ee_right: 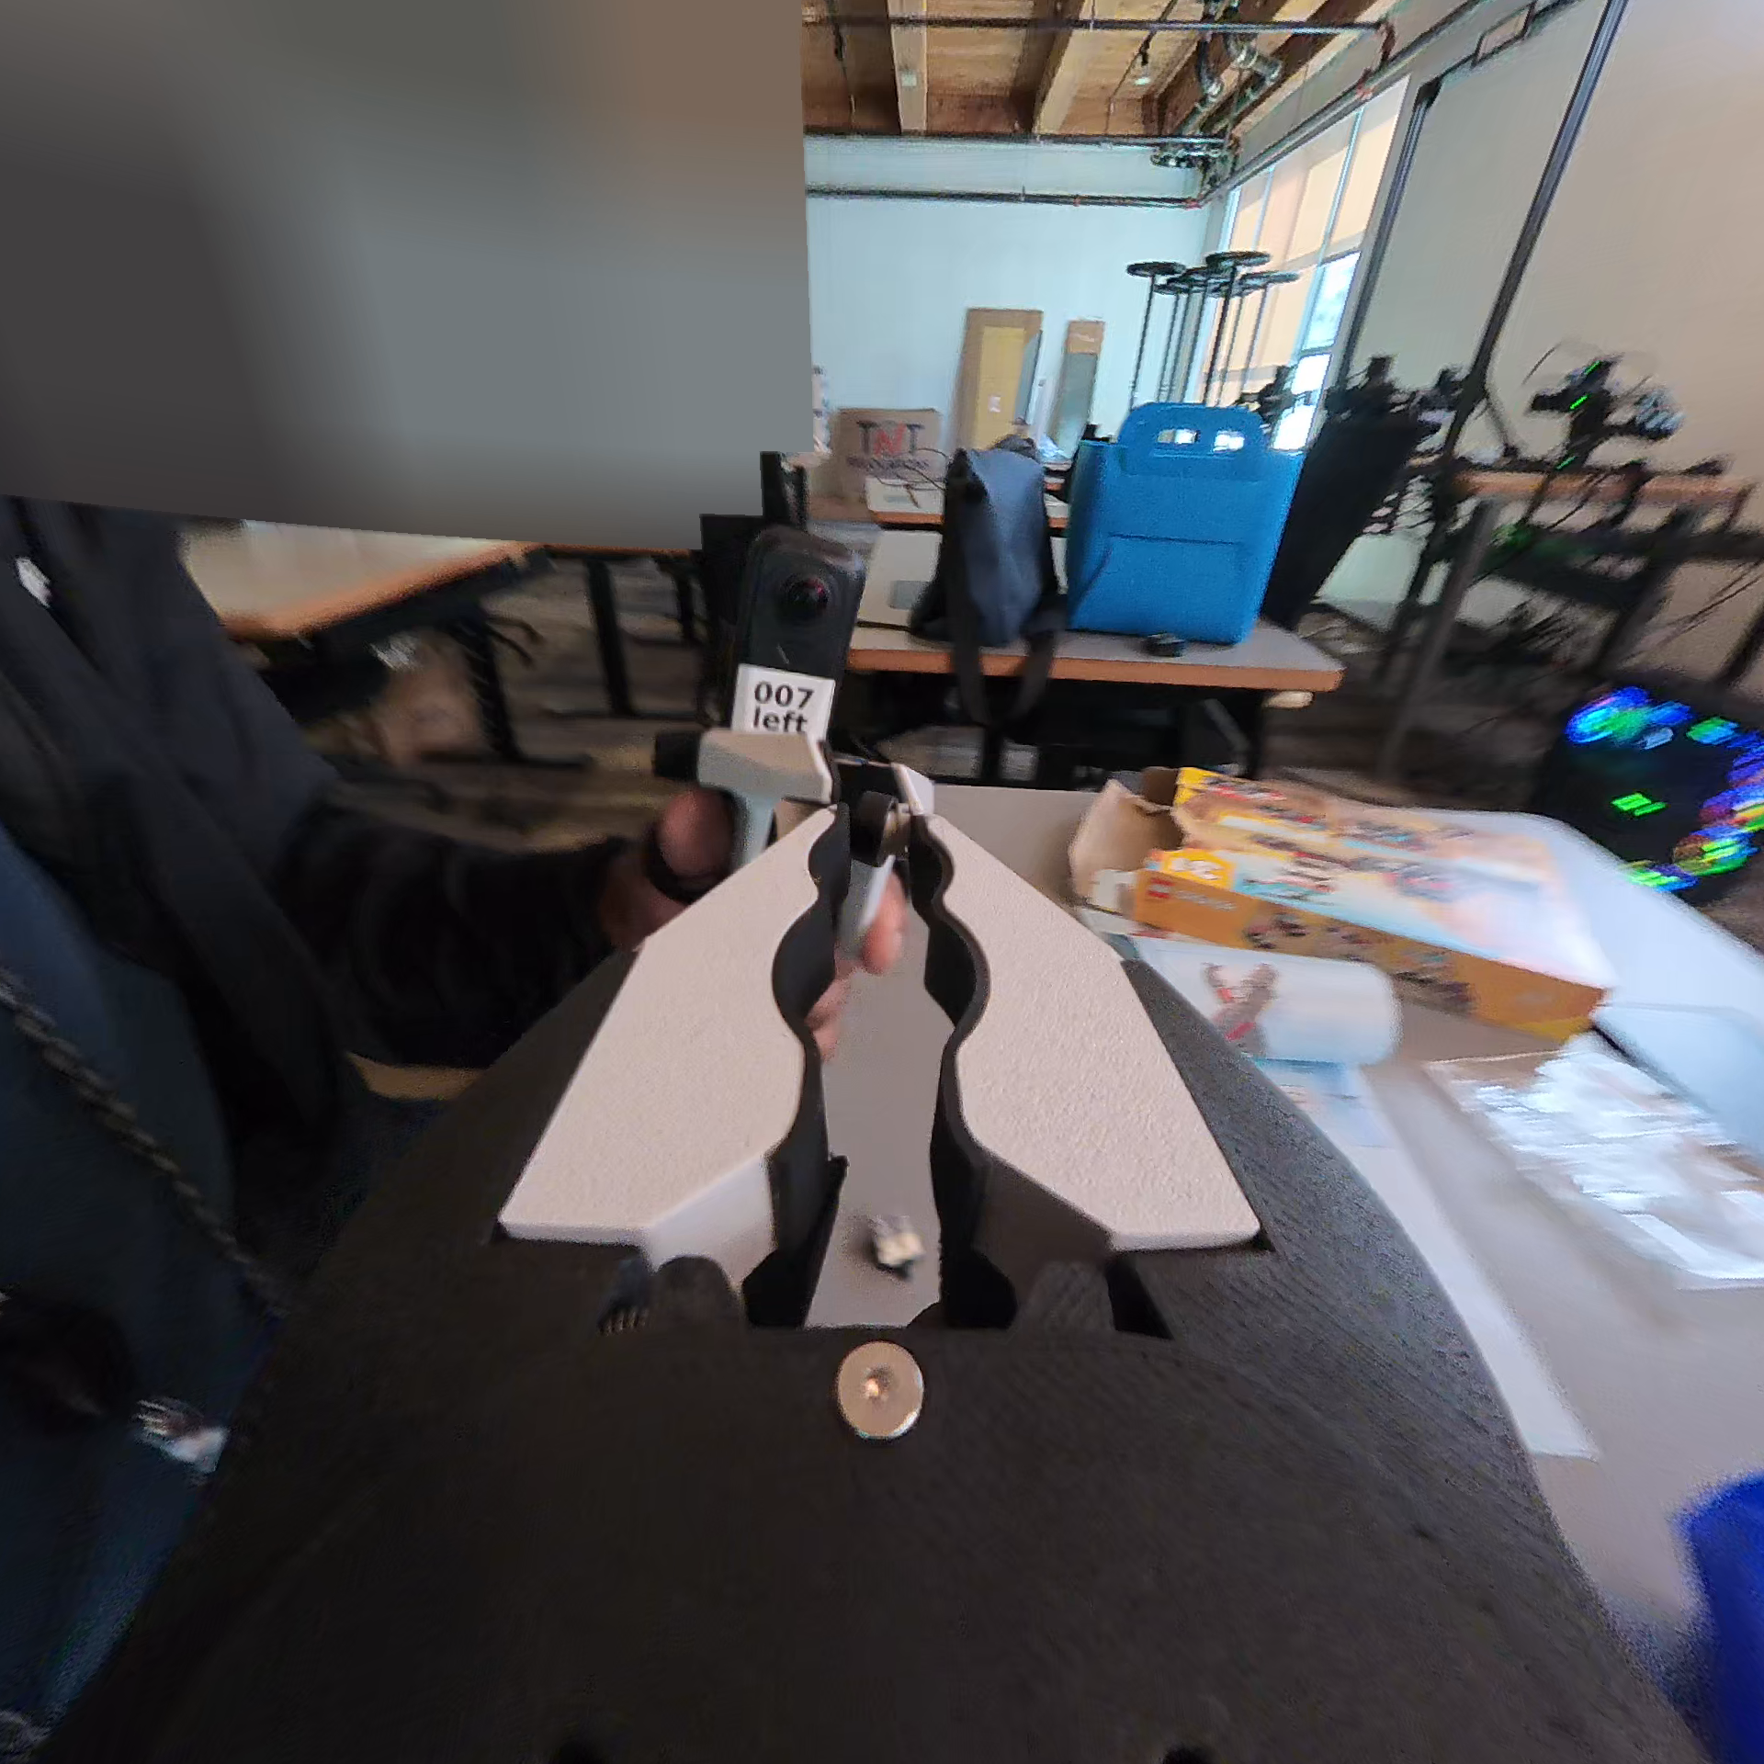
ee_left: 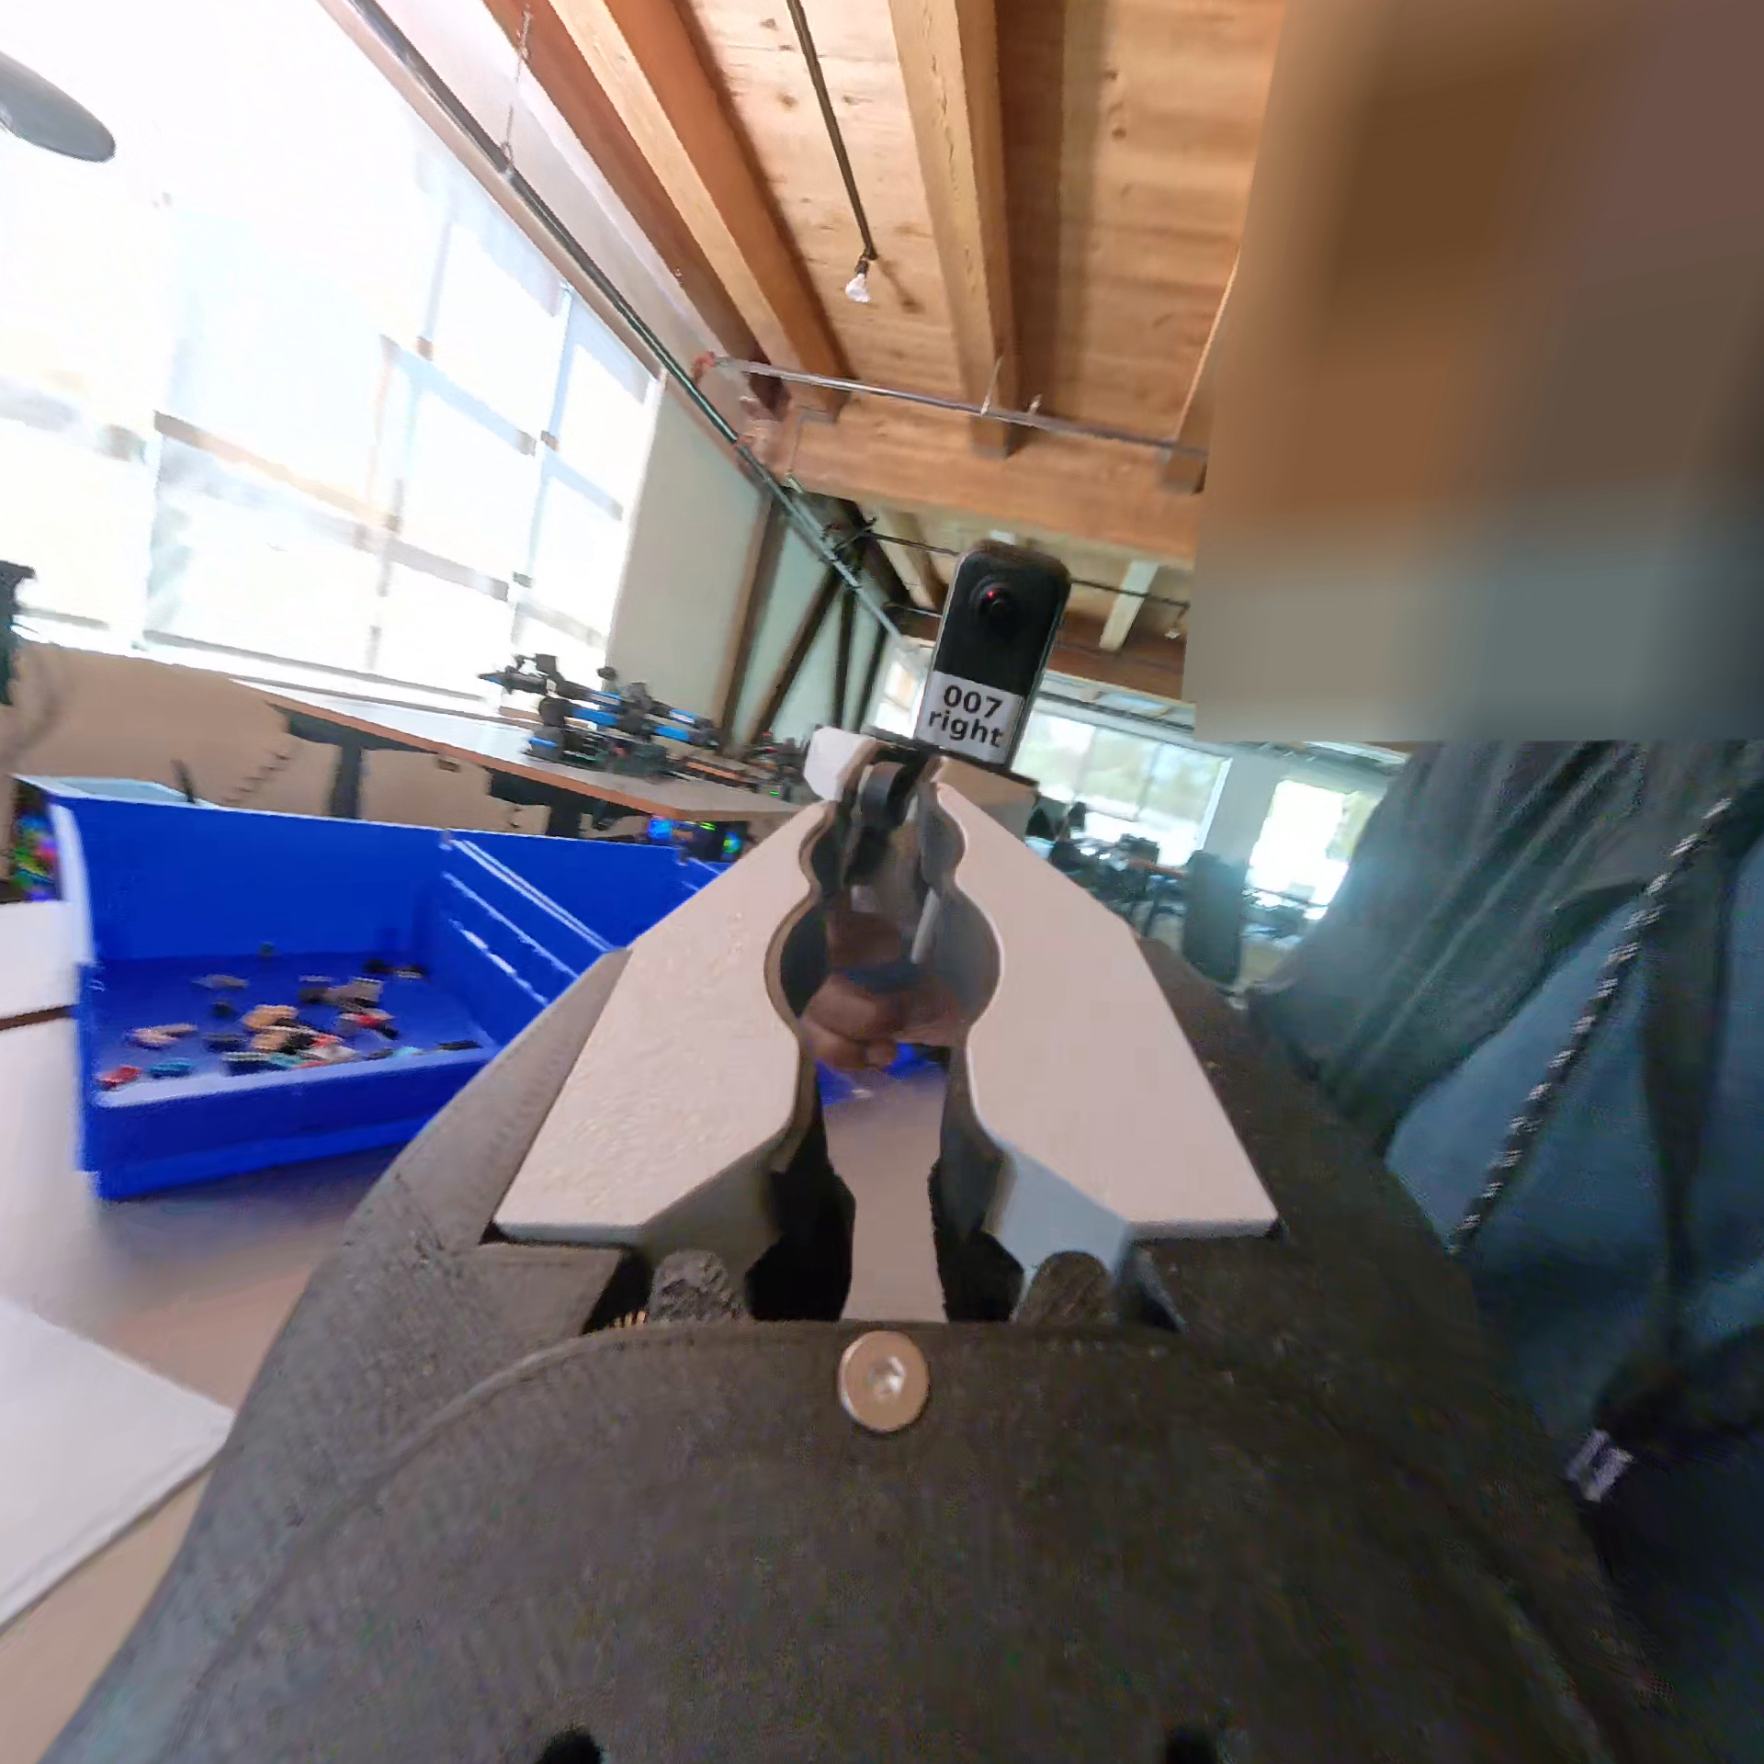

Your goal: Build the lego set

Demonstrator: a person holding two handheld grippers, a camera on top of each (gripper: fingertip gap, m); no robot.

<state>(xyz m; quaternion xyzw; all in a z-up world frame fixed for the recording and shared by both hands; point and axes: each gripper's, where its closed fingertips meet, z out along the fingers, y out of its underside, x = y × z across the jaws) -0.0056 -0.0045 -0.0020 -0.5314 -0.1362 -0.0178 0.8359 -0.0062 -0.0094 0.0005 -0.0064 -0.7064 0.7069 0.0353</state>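
While blue bin (ee_left: 239, 859) of loose bricks waits at 9 o'clock, left gripper (ee_left: 876, 823) clenched on small dark round piece (ee_left: 886, 790), mid-air, 12 o'clock. Right gripper (ee_right: 873, 811) pinches same piece from opposite side. Likely step: mating parts. Next: align, press straight. Round face toward cameras; long axis unclear. Lego box (ee_right: 1336, 897) at 3 o'clock.

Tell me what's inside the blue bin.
The blue bin holds scattered small lego pieces on its floor. The left gripper covers its right end, hiding anything there.
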